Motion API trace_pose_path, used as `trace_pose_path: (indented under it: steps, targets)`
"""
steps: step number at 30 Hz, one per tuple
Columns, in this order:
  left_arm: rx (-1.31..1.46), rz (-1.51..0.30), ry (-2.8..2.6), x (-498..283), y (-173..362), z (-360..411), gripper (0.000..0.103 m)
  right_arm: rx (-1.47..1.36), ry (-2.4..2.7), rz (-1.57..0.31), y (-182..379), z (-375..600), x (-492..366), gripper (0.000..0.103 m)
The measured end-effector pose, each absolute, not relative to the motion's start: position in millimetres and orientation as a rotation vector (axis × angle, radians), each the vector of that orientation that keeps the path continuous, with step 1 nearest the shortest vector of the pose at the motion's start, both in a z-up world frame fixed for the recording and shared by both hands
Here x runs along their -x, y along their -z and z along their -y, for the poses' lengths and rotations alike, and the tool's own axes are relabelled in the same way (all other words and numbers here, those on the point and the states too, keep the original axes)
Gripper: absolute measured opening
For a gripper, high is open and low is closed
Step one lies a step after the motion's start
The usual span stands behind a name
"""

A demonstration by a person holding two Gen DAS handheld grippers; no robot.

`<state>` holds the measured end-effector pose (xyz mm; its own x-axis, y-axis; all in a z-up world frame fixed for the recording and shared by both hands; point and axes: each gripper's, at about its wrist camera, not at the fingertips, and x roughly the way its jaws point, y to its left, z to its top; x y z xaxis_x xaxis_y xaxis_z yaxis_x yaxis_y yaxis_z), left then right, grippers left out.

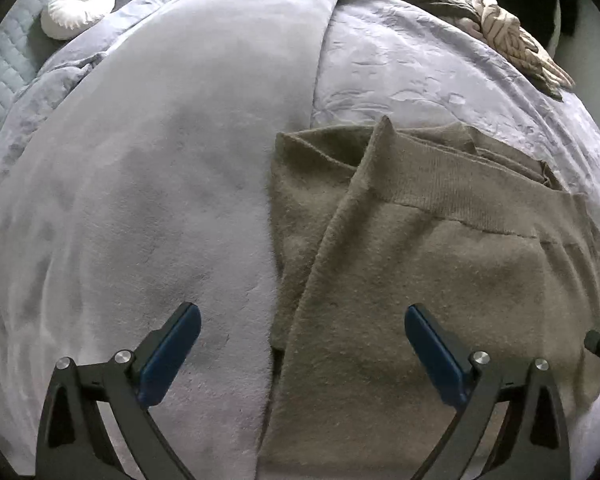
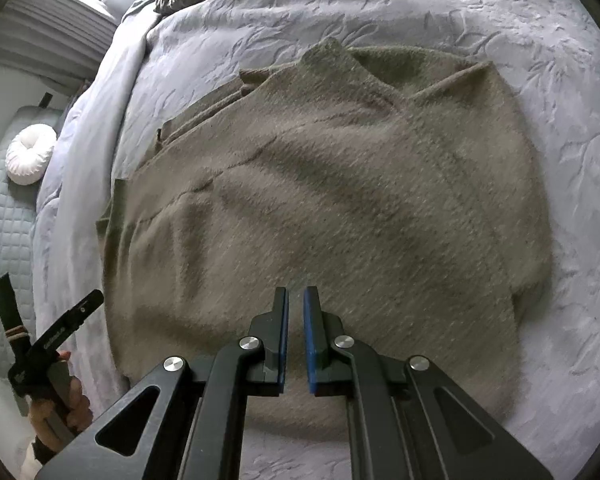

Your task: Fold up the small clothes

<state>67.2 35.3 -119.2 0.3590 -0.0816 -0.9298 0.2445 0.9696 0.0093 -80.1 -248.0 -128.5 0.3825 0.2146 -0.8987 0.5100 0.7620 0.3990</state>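
My left camera looks steeply down from close above the bed, with the sweater [image 1: 420, 260] from 1 to 5 o'clock. My right camera hangs close over the same sweater [image 2: 320, 200], which fills its middle. Both views share the sweater, the round white cushion [image 1: 78, 8] [image 2: 30, 154] and the bedspread [image 1: 440, 64] [image 2: 380, 8].

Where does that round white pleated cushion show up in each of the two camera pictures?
Left wrist view: the round white cushion sits at the top left, on the quilted grey surface beyond the lilac bedspread.
Right wrist view: the cushion is at the left edge, about a third of the way down, on that same quilted surface.
Shared landmark: the olive knit sweater lying on the bedspread.
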Motion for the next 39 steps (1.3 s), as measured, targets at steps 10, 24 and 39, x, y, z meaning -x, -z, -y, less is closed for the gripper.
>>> trace_pose_path:
  steps: [10,24,39]
  targets:
    - [-0.163,-1.277,0.191,-72,130,-43,0.102,-0.711,0.116,-1.187,124,204,84,0.087]
    - [-0.165,-1.322,0.246,-60,141,-67,0.102,-0.838,0.036,-1.25,142,153,101,0.087]
    - [-0.137,-1.331,0.253,-56,144,-97,0.102,-1.159,-0.168,-1.19,176,105,94,0.103]
